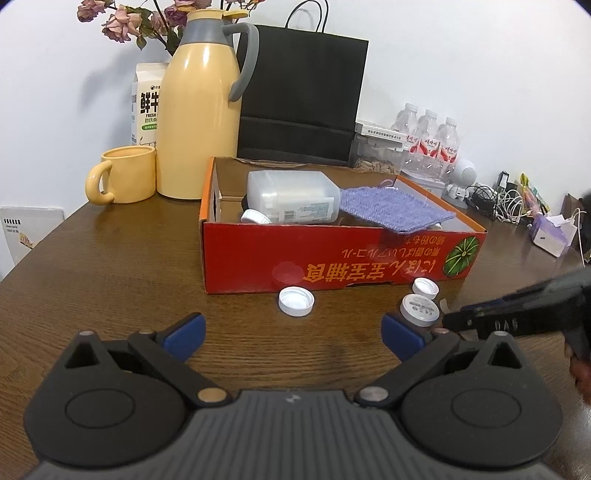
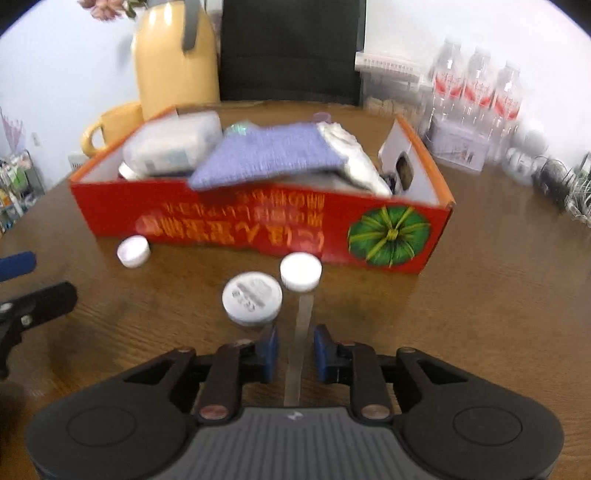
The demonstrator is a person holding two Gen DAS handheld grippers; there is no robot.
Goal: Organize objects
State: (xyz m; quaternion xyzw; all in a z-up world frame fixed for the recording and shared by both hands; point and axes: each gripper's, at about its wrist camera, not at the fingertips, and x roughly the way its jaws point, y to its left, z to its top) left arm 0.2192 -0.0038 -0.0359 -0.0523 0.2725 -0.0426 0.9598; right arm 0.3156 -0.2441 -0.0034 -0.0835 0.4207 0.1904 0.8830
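A plain white wall (image 1: 443, 55) runs behind a dark brown wood-grain table (image 1: 129, 266) with a rounded edge. Even light falls across it, leaving soft shadows on the wall. Along the wall stand a yellow jug (image 1: 199, 110), a yellow mug (image 1: 125, 173), a black paper bag (image 1: 303, 96), dried flowers (image 1: 125, 22) and water bottles (image 1: 428, 136). Cables (image 1: 495, 199) lie tangled at the far right.

Both your wrist views sit low and near, facing the red box (image 1: 343, 254) (image 2: 258, 225); they share its front
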